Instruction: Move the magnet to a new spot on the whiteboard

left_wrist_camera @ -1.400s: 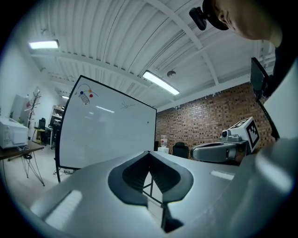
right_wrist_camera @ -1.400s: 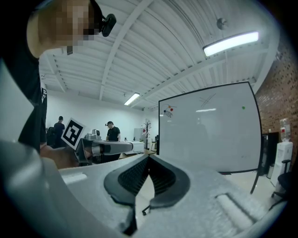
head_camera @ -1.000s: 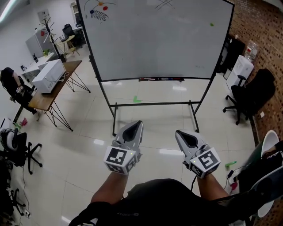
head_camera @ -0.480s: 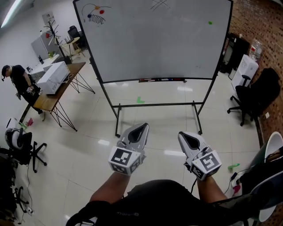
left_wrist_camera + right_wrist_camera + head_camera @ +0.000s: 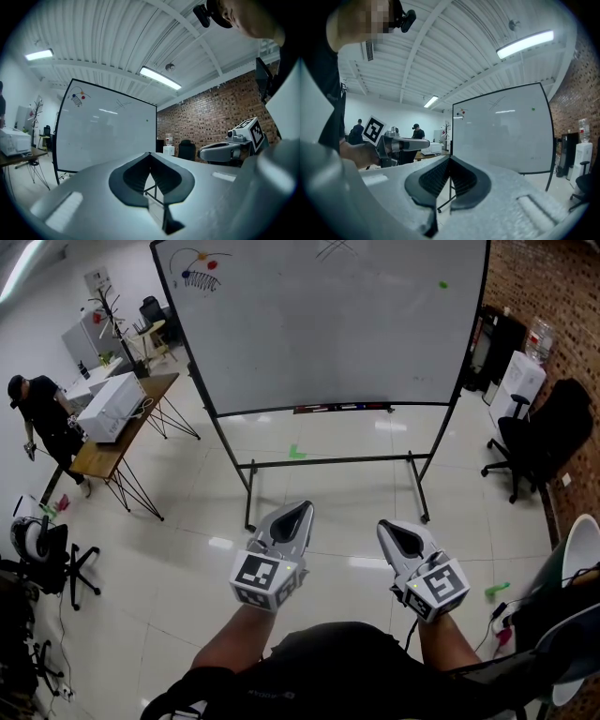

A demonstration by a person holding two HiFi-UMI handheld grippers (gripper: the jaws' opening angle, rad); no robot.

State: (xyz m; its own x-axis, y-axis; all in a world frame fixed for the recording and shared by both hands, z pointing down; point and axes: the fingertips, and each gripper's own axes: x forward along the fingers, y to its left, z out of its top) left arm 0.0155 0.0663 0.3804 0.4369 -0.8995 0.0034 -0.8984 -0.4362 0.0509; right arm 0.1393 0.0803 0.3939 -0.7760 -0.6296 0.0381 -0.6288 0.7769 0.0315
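Observation:
The whiteboard (image 5: 319,324) stands on a wheeled frame across the floor, well ahead of me. A small green magnet (image 5: 442,284) sits near its top right corner. Red and orange magnets (image 5: 212,265) sit by a drawing at its top left. My left gripper (image 5: 302,507) and right gripper (image 5: 382,524) are held side by side at waist height, pointing level at the board and far short of it. Both are shut with nothing between the jaws. The green magnet (image 5: 146,120) shows as a dot in the left gripper view, and the green magnet (image 5: 533,109) in the right gripper view.
A marker tray (image 5: 342,409) runs along the board's lower edge. A wooden table (image 5: 141,390) with a white box (image 5: 111,404) stands at the left, with a person (image 5: 42,413) beside it. Black office chairs (image 5: 539,432) stand by the brick wall at the right.
Both grippers have edged a little toward the board, still shut. A person at the left has stood up and now walks beside the table.

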